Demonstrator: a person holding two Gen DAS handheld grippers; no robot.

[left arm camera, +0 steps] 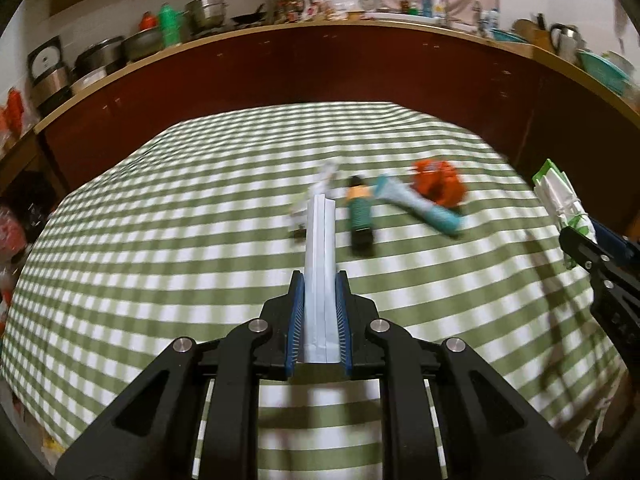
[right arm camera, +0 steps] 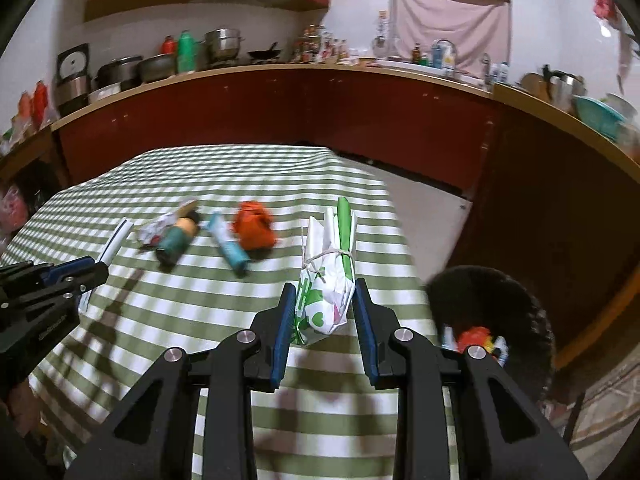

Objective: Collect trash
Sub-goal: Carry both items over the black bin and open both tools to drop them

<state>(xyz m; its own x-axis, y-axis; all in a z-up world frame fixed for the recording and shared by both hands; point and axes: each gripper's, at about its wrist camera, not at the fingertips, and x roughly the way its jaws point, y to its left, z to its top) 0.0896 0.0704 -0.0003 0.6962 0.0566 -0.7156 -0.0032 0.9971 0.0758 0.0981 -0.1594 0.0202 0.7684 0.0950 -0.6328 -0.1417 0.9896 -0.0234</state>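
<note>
Nearest in the left wrist view, the left gripper (left arm camera: 320, 300) has its blue-padded fingers (left arm camera: 297, 320) pressed almost together on a flat, folded pale blue paper strip (left arm camera: 319, 248), which sticks out forward over the tabletop (left arm camera: 160, 240) with its green-and-white checked cloth. In the right wrist view, the right gripper (right arm camera: 325, 312) has its fingers (right arm camera: 283, 332) set a little apart and clamped on a white paper bundle with green print (right arm camera: 326, 280), tied round with a string; the bundle points forward and slightly upward, lifted off the cloth.

Just to the right of that gripper, below the tabletop's edge, stands a dark round bin (right arm camera: 496, 312) with colourful scraps inside.

Farther out on the cloth lies a row of trash near the middle of the tabletop. From left to right in the left wrist view: a crumpled white wrapper (left arm camera: 320, 184), partly hidden behind the blue strip; a small dark green bottle with an orange label (left arm camera: 360, 216), lying on its side; a teal and white tube (left arm camera: 420, 208), lying at a slant; and a crumpled orange wrapper (left arm camera: 438, 186), touching the tube's far side.

Beyond the tabletop runs a dark red kitchen counter (left arm camera: 320, 64) crowded with pots (left arm camera: 206, 10), bottles and a kettle (left arm camera: 564, 42), all blurred.
</note>
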